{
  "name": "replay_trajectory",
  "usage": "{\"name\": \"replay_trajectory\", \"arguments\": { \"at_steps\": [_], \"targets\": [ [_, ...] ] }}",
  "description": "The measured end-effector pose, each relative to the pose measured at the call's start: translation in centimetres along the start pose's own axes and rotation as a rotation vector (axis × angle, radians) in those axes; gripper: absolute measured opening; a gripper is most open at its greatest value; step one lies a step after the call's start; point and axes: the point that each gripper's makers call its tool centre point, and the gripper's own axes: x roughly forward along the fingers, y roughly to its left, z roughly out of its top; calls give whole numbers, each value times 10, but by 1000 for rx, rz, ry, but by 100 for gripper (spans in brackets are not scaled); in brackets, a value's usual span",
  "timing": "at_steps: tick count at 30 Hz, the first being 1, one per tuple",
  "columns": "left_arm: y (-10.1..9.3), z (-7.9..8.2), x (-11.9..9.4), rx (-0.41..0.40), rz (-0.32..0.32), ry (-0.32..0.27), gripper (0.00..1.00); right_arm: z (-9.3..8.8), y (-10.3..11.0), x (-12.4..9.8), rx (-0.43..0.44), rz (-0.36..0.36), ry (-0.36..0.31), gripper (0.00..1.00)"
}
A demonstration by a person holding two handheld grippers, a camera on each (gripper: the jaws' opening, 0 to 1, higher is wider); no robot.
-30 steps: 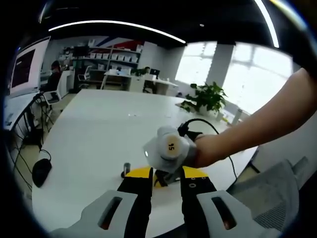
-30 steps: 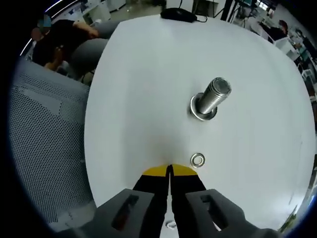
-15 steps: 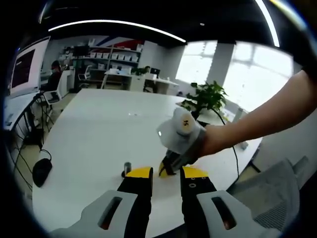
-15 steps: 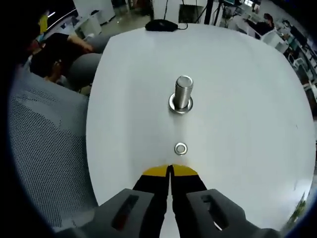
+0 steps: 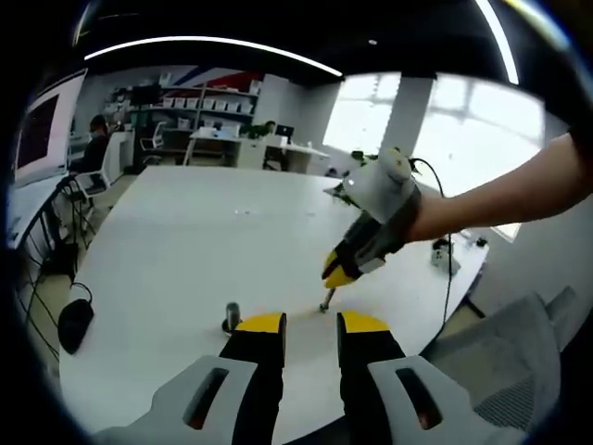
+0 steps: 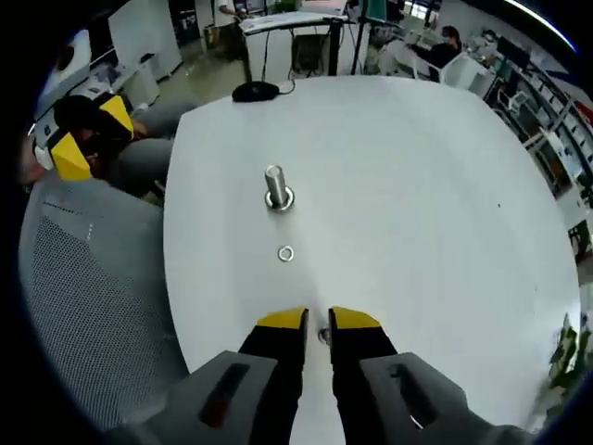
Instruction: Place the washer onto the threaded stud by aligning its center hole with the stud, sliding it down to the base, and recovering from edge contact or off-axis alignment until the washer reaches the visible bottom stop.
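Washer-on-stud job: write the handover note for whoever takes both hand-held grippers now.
Left hand-held gripper: open, empty.
Right hand-held gripper: jaws slightly apart above the white table; a small silver washer shows through the gap, apparently lying below.
Upright threaded steel stud already has a base washer. A second loose washer lies before the stud.
Left: grasp a loose washer, slide it down the stud.

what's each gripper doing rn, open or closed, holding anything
Left gripper: open, fingers apart, holding nothing.
Right gripper: fingers slightly apart, a small washer in the gap; whether it is gripped cannot be told.
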Motion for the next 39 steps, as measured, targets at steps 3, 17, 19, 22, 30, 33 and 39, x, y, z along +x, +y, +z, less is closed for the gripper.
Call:
{"name": "replay_trajectory", "arguments": {
  "at_steps": [3,17,19,22,30,33,39],
  "targets": [
    [-1,0,1,5,-6,0,20,-6,-6,-12,8,-23,-9,13],
    [-7,0,3,25,-25,11,20,-90,-31,-55,128,-113,65,19],
    [-7,1,3,27,-23,8,20,-104,-31,-59,116,-126,91,19],
    [-7,2,2,24,-23,-1,20,-117,-31,-62,132,-131,105,20],
    [-9,4,3,41,-12,-2,23,-155,-35,-65,156,-123,126,24],
    [-10,7,3,56,-10,-10,23,-165,-37,-67,181,-121,109,24],
    [-11,8,5,79,-4,-10,24,-199,-41,-69,193,-111,141,24]
  ]
}}
